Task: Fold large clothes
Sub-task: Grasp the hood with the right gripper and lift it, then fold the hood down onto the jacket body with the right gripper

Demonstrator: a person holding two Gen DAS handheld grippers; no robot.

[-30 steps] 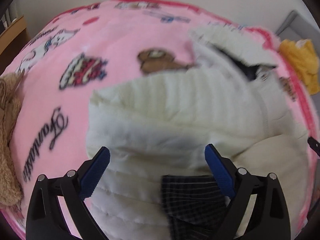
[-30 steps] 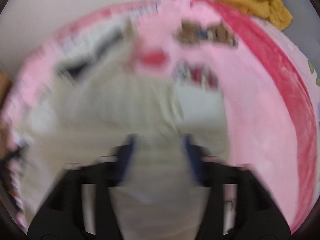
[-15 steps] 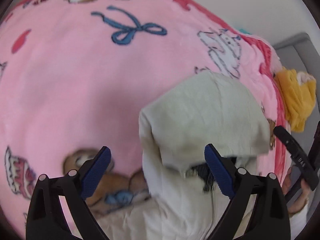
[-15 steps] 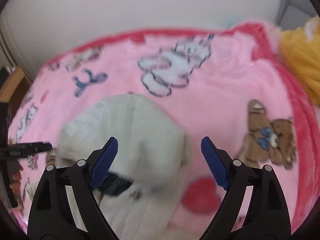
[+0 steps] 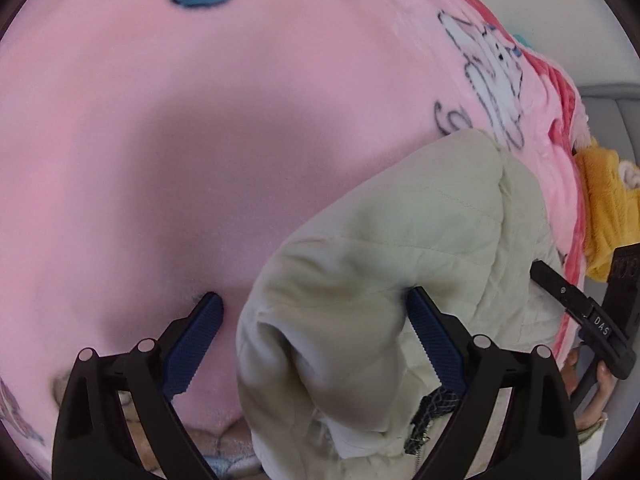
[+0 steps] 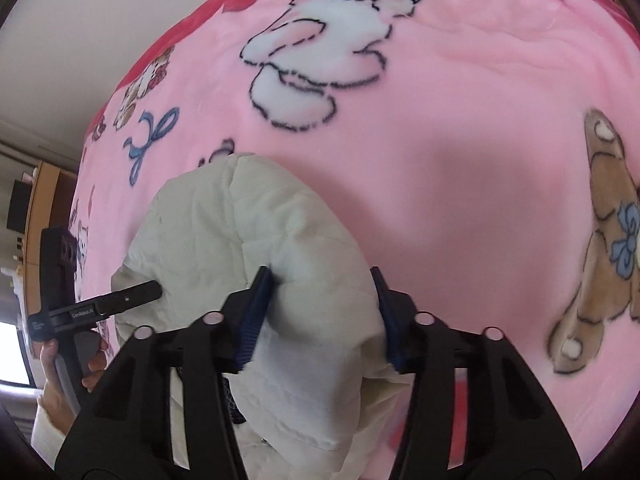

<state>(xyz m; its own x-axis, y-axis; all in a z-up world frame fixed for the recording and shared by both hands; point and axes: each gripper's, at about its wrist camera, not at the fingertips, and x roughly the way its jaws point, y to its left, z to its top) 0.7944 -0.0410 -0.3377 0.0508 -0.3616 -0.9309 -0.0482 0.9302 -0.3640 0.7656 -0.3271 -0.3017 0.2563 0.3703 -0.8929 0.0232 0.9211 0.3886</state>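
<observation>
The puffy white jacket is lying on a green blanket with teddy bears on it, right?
Not quite. The blanket is pink, not green, as the right wrist view shows. The rest is right: the puffy white jacket lies on it, and it has teddy bears.

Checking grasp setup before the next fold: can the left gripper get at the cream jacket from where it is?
Probably yes. The left gripper stands open with the cream jacket bulging between its fingers, one fingertip against it, the other on the pink blanket. Nothing is in the way.
</observation>
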